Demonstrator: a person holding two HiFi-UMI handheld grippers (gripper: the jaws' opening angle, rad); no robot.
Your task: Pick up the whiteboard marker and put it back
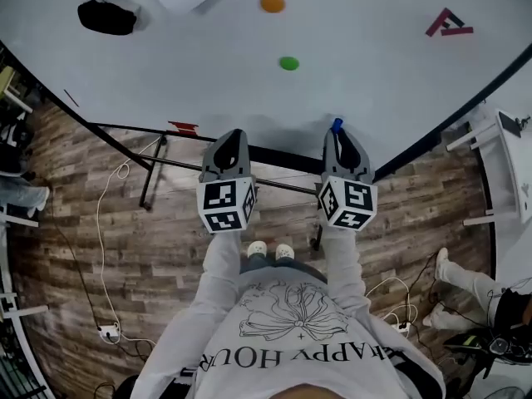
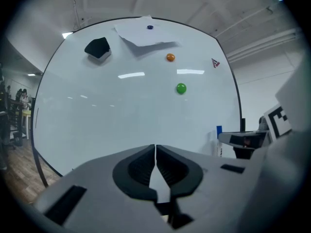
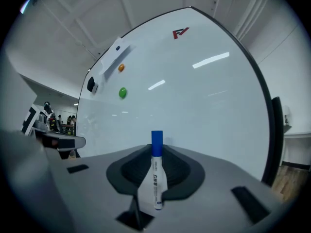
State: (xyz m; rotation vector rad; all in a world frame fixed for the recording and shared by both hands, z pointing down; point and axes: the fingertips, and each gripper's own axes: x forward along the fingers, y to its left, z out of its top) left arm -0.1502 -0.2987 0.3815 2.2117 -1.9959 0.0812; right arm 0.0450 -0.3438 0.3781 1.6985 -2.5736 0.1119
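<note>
Marker point(image 3: 155, 178) sits clamped in my right hand-held gripper point(image 3: 156, 152), lying lengthwise along the jaws with its blue cap point(image 1: 337, 125) poking out past the tips toward the board point(image 1: 208, 81). From the head view I hold it just in front of the board's lower edge, below the green magnet point(image 1: 288, 63). My left hand-held gripper point(image 2: 155, 152) is pressed closed with nothing between the pads, carried alongside and well clear of the marker. I judge the marker to be light and stiff: a hard plastic barrel that will not bend or crush under a firm pinch, so fragility is no worry. What does concern me is that the barrel is round and smooth, so it can roll between the pads or slide forward along them, all the more because it runs with the jaws and not across them. I would take hold on the white barrel, about where the pads are now, and never on the cap, which I expect could pull off or let the body swing. A steady, moderate squeeze should do; being so light, it needs little force, but it may pivot if the tip bumps the board or a ledge when I set it down. I cannot make out a tray or holder for it in any view.
</note>
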